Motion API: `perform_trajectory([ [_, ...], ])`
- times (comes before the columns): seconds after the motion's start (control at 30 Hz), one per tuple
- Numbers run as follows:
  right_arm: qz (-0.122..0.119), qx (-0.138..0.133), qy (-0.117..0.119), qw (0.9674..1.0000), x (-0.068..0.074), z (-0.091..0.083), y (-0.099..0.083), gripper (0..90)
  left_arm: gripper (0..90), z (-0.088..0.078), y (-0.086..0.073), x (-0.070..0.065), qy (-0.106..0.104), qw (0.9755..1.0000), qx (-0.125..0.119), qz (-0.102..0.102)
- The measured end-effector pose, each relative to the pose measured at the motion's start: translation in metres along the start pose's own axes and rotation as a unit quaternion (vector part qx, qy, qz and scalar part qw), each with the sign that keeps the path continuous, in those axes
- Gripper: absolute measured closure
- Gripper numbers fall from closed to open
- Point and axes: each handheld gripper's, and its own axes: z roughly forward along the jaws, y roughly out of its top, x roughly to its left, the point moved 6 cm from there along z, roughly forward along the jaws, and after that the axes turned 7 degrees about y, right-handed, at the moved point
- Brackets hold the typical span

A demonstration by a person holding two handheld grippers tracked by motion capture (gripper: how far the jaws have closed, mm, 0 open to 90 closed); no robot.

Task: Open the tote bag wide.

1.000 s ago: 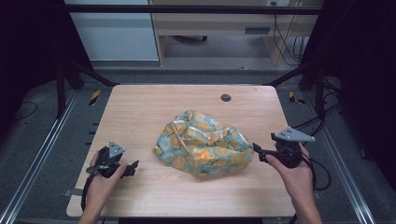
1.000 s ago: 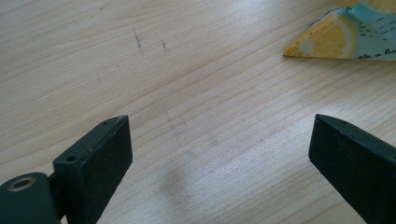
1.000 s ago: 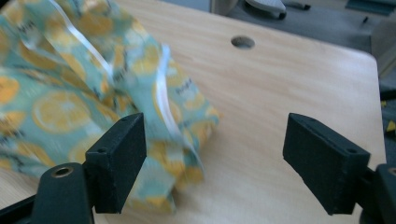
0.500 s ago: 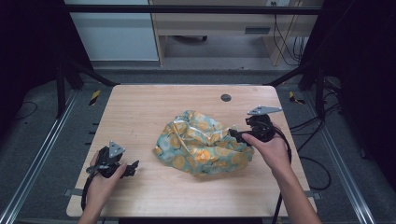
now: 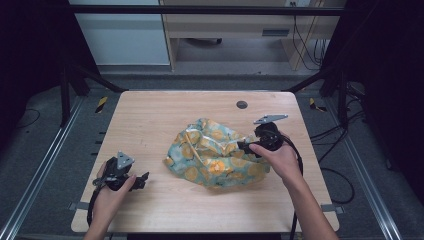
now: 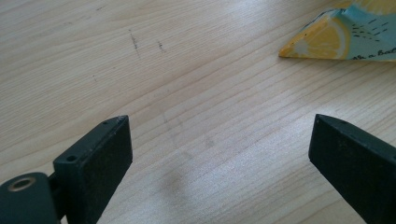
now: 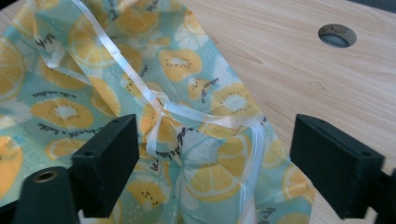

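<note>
The cloth point(image 5: 215, 155), a crumpled teal piece printed with orange lemon slices, lies in a heap on the table point(image 5: 150, 120), a little right of its middle. A thin white ribbon point(image 7: 154, 100), knotted, runs across its folds. In the right gripper view the ribbon's knot and a raised fold of the cloth sit between the two black jaws, which stand wide apart and press on nothing; they have just been opening. In the high view the right gripper point(image 5: 247, 146) sits at the cloth's right edge, its tips over the fabric, with its grey plate on top and its cable trailing down past the right hand point(image 5: 280, 160).

The left gripper point(image 5: 142, 180) rests near the table's front left, well apart from the cloth, held in the left hand point(image 5: 112, 192). Its jaws are spread wide over bare wood, with one pointed corner of the cloth beyond them in the left gripper view. A round hole point(image 5: 242, 104) lies in the table behind the cloth.
</note>
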Motion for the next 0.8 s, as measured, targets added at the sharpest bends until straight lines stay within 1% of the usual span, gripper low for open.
perform_trajectory([
  [0.07,-0.001,0.005,-0.005,1.0000,0.000,0.001,-0.001,23.9,5.8,0.000,0.000,0.000,0.000,1.0000,0.000,0.000],
  [0.1,-0.001,0.005,-0.005,1.0000,0.000,0.001,-0.001,23.9,5.8,0.000,0.000,0.000,0.000,1.0000,0.000,0.000],
  [0.13,-0.005,0.013,0.003,0.9999,0.001,0.002,-0.002,34.2,5.8,0.000,0.000,0.000,0.000,1.0000,0.001,0.000],
  [0.17,-0.006,0.017,0.005,0.9998,0.002,0.003,-0.003,38.4,5.8,0.001,0.000,0.000,-0.001,1.0000,0.001,0.000],
  [0.2,-0.007,0.020,0.007,0.9997,0.003,0.004,-0.003,46.4,5.8,0.000,0.000,0.000,0.000,1.0000,0.001,0.000],
  [0.23,-0.007,0.020,0.007,0.9997,0.003,0.004,-0.003,46.4,5.8,0.000,0.000,0.000,0.000,1.0000,0.001,0.000],
  [0.27,-0.022,0.022,0.010,0.9995,0.005,0.004,-0.004,66.3,5.8,0.000,0.000,0.000,0.000,1.0000,0.000,0.001],
  [0.3,-0.027,0.019,0.010,0.9994,0.005,0.003,-0.003,71.9,5.8,0.000,0.000,0.000,-0.001,1.0000,0.001,0.000],
  [0.33,-0.025,0.015,0.012,0.9995,0.006,0.002,-0.002,77.2,5.8,0.000,0.000,0.000,-0.002,1.0000,0.000,-0.001],
  [0.4,-0.028,0.003,0.012,0.9995,0.007,-0.001,0.001,84.8,5.8,-0.001,0.000,0.000,-0.002,1.0000,0.000,0.000],
  [0.43,-0.028,0.003,0.012,0.9995,0.007,-0.001,0.001,84.8,5.8,-0.001,0.000,0.000,-0.002,1.0000,0.000,0.000],
  [0.47,-0.027,-0.018,0.017,0.9993,0.010,-0.007,0.005,87.7,5.8,-0.001,0.001,0.000,-0.001,1.0000,-0.001,-0.001],
  [0.5,-0.027,-0.018,0.017,0.9993,0.010,-0.007,0.005,87.7,5.8,-0.002,0.001,0.000,-0.001,1.0000,-0.002,0.000],
  [0.53,-0.026,-0.033,0.019,0.9989,0.013,-0.013,0.009,88.3,5.9,-0.002,0.002,-0.001,-0.001,1.0000,-0.004,0.002],
  [0.57,-0.026,-0.033,0.019,0.9989,0.013,-0.013,0.009,88.3,5.9,-0.002,0.002,-0.001,-0.001,1.0000,-0.004,0.002],
  [0.6,-0.029,-0.055,0.025,0.9978,0.018,-0.021,0.013,88.6,5.9,-0.003,0.002,-0.002,-0.001,1.0000,-0.004,0.003],
  [0.63,-0.031,-0.065,0.028,0.9970,0.021,-0.025,0.015,88.7,5.9,-0.003,0.002,-0.003,-0.001,1.0000,-0.005,0.005],
  [0.73,-0.041,-0.088,0.039,0.9945,0.030,-0.037,0.019,88.9,5.9,-0.005,0.003,-0.003,-0.002,1.0000,-0.007,0.005],
  [0.77,-0.043,-0.092,0.042,0.9940,0.034,-0.041,0.020,88.9,5.9,-0.006,0.004,-0.003,-0.002,0.9999,-0.008,0.006],
  [0.8,-0.043,-0.092,0.042,0.9940,0.034,-0.041,0.020,88.9,6.0,-0.006,0.004,-0.003,-0.002,0.9999,-0.008,0.006],
])
